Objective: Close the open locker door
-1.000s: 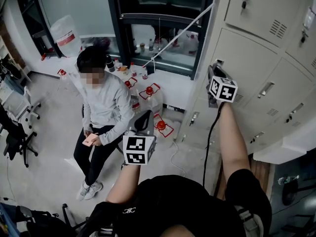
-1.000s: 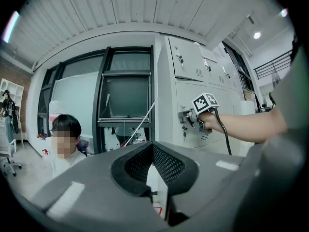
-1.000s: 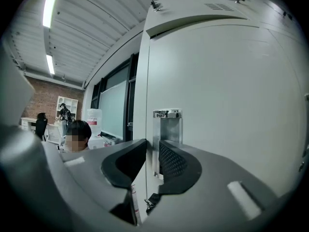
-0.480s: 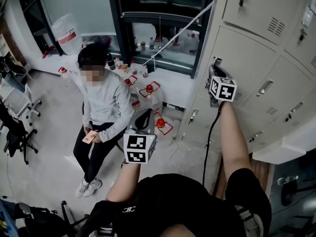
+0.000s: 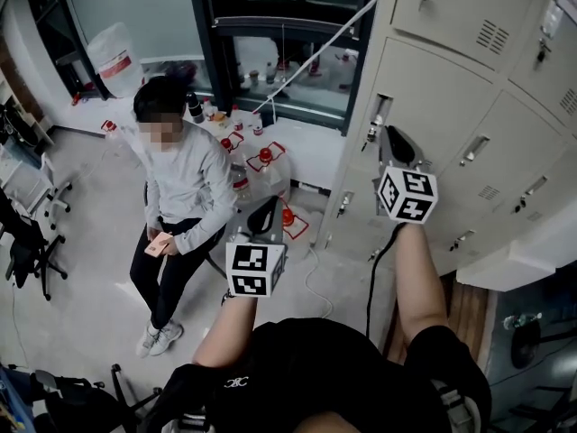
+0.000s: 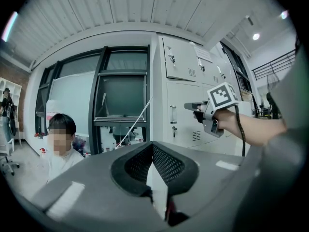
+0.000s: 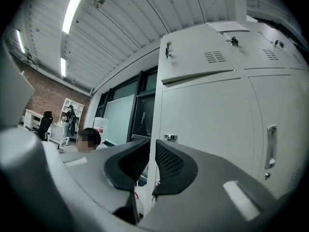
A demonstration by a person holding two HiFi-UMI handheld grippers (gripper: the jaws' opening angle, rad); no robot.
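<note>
The cream locker bank (image 5: pixel 487 152) fills the right of the head view. The door (image 5: pixel 433 84) with a latch (image 5: pixel 375 126) on its left edge lies about flush with its neighbours; whether it is latched I cannot tell. My right gripper (image 5: pixel 390 140) hangs just below and in front of that latch, apart from the door. In the right gripper view its jaws are closing to a narrow gap (image 7: pixel 150 151) with nothing between them, the door (image 7: pixel 207 120) straight ahead. My left gripper (image 5: pixel 263 216) is held low at the middle, away from the lockers, jaws together (image 6: pixel 153 149).
A person in a grey top (image 5: pixel 180 183) sits at the left holding a phone. Red-capped water jugs (image 5: pixel 267 163) stand on the floor by the dark window frame (image 5: pixel 270 34). A white cord (image 5: pixel 315 48) slants across it. An office chair (image 5: pixel 27 242) is at far left.
My right gripper has drawn back from the door's left edge, down and toward me. The lockers have shifted in view. The left gripper has hardly moved.
</note>
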